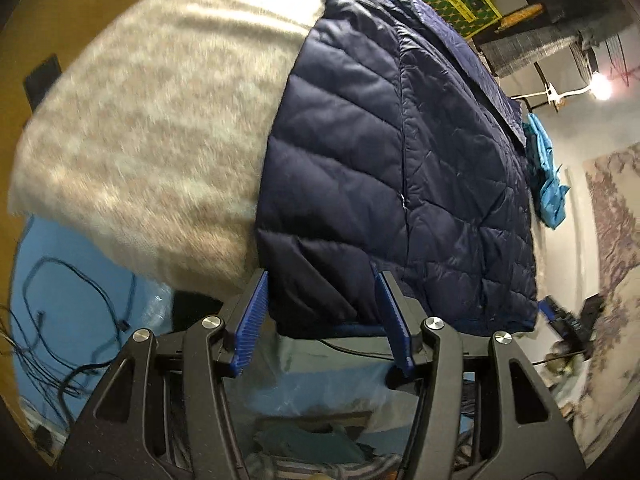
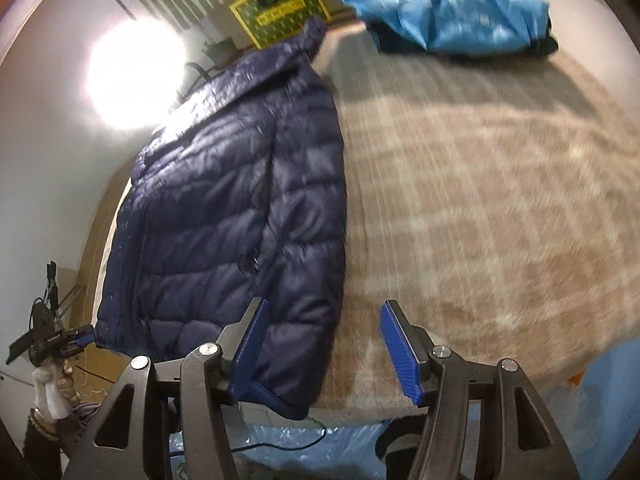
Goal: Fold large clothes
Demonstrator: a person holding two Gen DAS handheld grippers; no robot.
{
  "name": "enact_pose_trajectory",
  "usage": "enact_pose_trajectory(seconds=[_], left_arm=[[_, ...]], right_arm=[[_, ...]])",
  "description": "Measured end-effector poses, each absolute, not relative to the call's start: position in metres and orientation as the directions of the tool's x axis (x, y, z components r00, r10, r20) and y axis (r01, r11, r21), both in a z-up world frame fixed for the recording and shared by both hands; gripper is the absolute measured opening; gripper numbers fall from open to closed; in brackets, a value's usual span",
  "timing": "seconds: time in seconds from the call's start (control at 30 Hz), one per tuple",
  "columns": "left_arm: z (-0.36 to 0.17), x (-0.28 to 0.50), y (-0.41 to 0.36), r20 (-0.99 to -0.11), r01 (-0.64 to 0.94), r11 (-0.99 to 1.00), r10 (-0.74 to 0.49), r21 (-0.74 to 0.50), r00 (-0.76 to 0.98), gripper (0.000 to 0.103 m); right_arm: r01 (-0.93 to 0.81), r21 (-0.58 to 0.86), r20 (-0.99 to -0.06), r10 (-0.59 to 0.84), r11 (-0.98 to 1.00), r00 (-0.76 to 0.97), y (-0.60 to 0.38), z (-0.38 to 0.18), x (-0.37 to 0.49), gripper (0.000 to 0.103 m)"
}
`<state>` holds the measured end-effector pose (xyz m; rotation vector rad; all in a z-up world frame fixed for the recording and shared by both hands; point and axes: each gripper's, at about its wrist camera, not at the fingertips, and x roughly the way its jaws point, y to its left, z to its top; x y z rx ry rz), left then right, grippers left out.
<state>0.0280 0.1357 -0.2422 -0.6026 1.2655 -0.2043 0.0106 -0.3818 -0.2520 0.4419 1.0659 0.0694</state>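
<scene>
Jacket [image 1: 400, 168], navy and quilted, lies flat on the beige blanket [image 1: 152, 128]; in my left view it fills the centre and right of the frame, its hem at the blanket's near edge. My left gripper [image 1: 322, 312] has its jaws apart, the hem corner between them but not pinched. In my right view the jacket [image 2: 236, 208] sits centre-left. My right gripper [image 2: 324, 344] is also spread wide, at the hem corner. A light-blue garment [image 2: 452, 12] lies upper right.

Home bedroom: blanketed bed [image 2: 480, 184]
</scene>
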Motion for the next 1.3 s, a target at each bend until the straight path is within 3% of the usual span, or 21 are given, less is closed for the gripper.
enact_pose_trajectory(seconds=[0.17,0.3,0.37,0.5,0.53,0.63,0.77,0.97,1.13,1.3], left_arm=[[-0.244,0.030,0.133,-0.817,-0.175,0.816,-0.486,-0.551,0.309,0.055],[-0.250,0.033,0.132,-0.826,-0.185,0.819,-0.483,-0.544,0.289,0.041],[-0.253,0.034,0.133,-0.823,-0.195,0.810,-0.493,-0.553,0.283,0.033],[-0.251,0.034,0.133,-0.813,-0.181,0.805,-0.504,-0.565,0.292,0.013],[-0.249,0.034,0.133,-0.809,-0.175,0.805,-0.504,-0.567,0.301,0.010],[-0.235,0.031,0.139,-0.776,-0.163,0.782,-0.523,-0.601,0.353,0.007],[-0.202,0.016,0.152,-0.693,-0.142,0.723,-0.558,-0.676,0.456,0.005],[-0.165,0.001,0.156,-0.648,-0.096,0.726,-0.538,-0.682,0.539,0.005],[-0.188,0.004,0.156,-0.679,-0.141,0.722,-0.540,-0.677,0.498,0.004],[-0.183,-0.013,0.159,-0.667,-0.142,0.713,-0.540,-0.686,0.513,0.004]], right_arm=[[0.165,0.423,-0.836,0.314,0.891,0.450,-0.380,-0.269,0.006,0.060],[0.132,0.463,-0.824,0.370,0.877,0.428,-0.369,-0.275,0.004,0.056],[0.119,0.471,-0.825,0.389,0.874,0.411,-0.362,-0.279,0.005,0.050],[0.081,0.483,-0.824,0.421,0.872,0.379,-0.349,-0.284,0.006,0.027],[0.075,0.486,-0.822,0.426,0.871,0.379,-0.347,-0.284,0.006,0.017],[0.062,0.507,-0.799,0.441,0.860,0.408,-0.348,-0.276,0.005,0.005],[0.060,0.551,-0.743,0.456,0.832,0.491,-0.358,-0.251,-0.005,0.003],[0.053,0.591,-0.661,0.446,0.805,0.604,-0.368,-0.213,-0.026,0.002],[0.109,0.543,-0.736,0.410,0.833,0.538,-0.360,-0.241,-0.021,0.002],[0.120,0.580,-0.716,0.434,0.806,0.547,-0.371,-0.236,-0.034,0.002]])
